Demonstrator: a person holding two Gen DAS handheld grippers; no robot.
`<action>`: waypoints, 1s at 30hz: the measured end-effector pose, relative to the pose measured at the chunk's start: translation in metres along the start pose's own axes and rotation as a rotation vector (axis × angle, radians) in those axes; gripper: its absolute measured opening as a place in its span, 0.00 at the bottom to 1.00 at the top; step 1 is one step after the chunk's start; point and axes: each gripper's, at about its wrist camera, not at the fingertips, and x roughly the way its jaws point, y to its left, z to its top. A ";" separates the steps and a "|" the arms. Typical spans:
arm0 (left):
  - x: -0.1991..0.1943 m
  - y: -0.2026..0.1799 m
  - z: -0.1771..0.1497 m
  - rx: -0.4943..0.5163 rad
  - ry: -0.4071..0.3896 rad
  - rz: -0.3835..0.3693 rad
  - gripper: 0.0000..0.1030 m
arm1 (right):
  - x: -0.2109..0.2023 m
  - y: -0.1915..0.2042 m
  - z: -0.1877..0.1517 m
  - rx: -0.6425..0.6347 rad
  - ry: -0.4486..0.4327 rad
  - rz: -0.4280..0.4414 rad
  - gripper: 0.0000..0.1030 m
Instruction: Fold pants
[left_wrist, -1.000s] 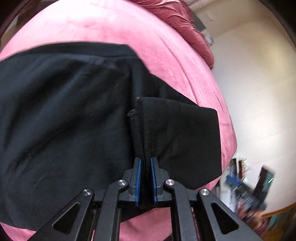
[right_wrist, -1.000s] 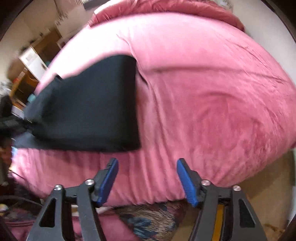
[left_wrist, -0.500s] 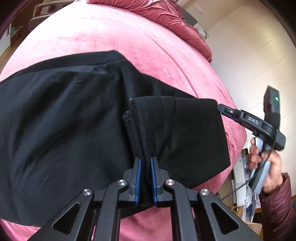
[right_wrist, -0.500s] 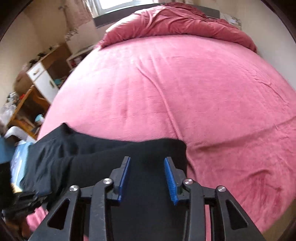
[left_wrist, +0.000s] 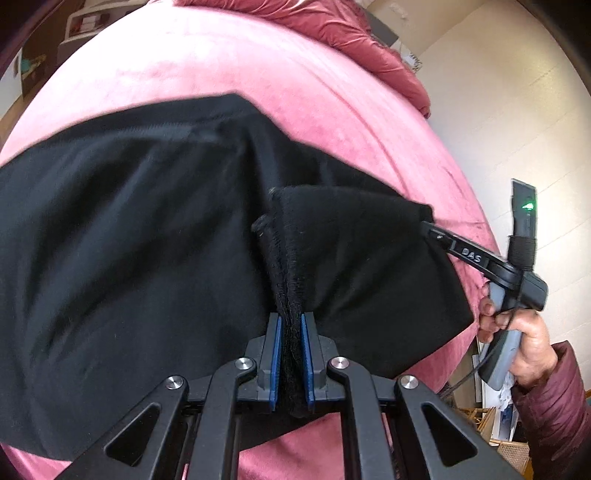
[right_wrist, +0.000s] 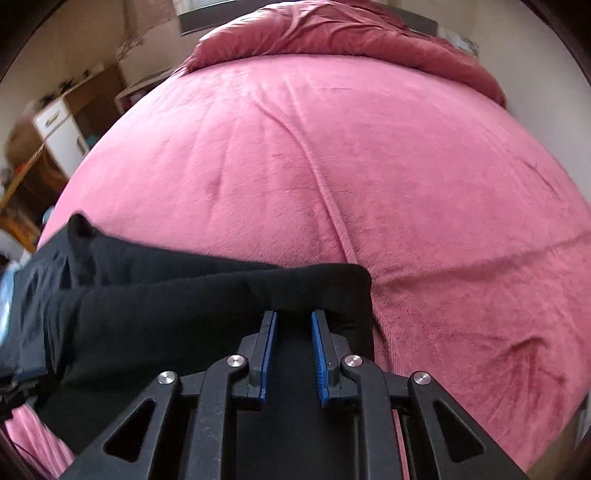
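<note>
The left gripper (left_wrist: 291, 325) pinches a bunched fold of the black pants (left_wrist: 129, 240) on the pink blanket (right_wrist: 332, 166). The right gripper (right_wrist: 293, 325) is closing with the pants' corner between its jaws; whether its pads already press the cloth is hard to make out.

The left wrist view is taken from just behind the left gripper (left_wrist: 291, 354), angled steeply down and close over the black pants (left_wrist: 129, 240) on the pink bed (left_wrist: 332, 110), with a pale wall (left_wrist: 517, 110) at the right edge and the right gripper (left_wrist: 430, 229) seen from the side. The right wrist view is taken from behind the right gripper (right_wrist: 293, 350), likewise tilted down at close range, facing along the bed (right_wrist: 369, 166) toward the bunched red duvet (right_wrist: 332, 33) and wooden furniture (right_wrist: 59, 122) at left. Shared by both views are the pants (right_wrist: 147, 306), the bed surface and the duvet (left_wrist: 351, 29).
</note>
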 end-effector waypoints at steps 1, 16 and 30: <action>0.002 0.002 -0.001 -0.018 -0.003 -0.005 0.11 | 0.000 0.002 -0.002 -0.017 -0.001 -0.009 0.17; -0.054 0.031 -0.011 -0.162 -0.129 0.136 0.26 | -0.055 0.066 -0.023 -0.092 -0.056 0.159 0.26; -0.122 0.059 -0.050 -0.214 -0.258 0.351 0.30 | -0.024 0.149 -0.063 -0.193 0.075 0.285 0.27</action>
